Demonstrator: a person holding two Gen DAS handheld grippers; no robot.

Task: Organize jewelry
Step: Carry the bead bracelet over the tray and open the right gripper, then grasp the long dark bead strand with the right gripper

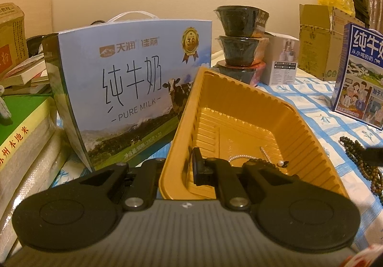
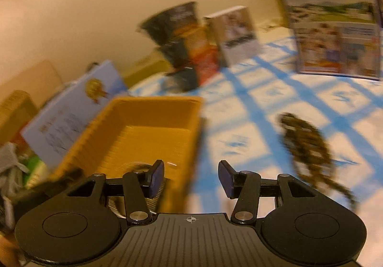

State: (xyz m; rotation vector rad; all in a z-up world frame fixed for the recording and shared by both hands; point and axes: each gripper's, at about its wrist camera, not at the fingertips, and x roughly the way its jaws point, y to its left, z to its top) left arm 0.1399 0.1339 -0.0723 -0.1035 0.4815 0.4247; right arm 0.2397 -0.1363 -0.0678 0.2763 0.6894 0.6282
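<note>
A yellow plastic tray (image 1: 251, 108) is tilted up off the blue-checked tablecloth (image 1: 318, 108). My left gripper (image 1: 182, 166) is shut on the tray's near left wall, with one finger (image 1: 198, 166) inside it. A pearl necklace (image 1: 239, 157) and dark beads (image 1: 261, 162) lie in the tray's near end. A brown bead necklace (image 1: 366, 166) lies on the cloth to the right; it also shows, blurred, in the right wrist view (image 2: 308, 144). My right gripper (image 2: 191, 178) is open and empty, above the cloth beside the tray (image 2: 148, 128).
A blue milk carton box (image 1: 129, 89) stands close behind the tray on the left. Stacked dark bowls (image 1: 239, 39), a small white box (image 1: 282, 60), a cardboard box (image 1: 318, 39) and another milk box (image 1: 361, 70) stand at the back. Rice bags (image 1: 26, 147) lie left.
</note>
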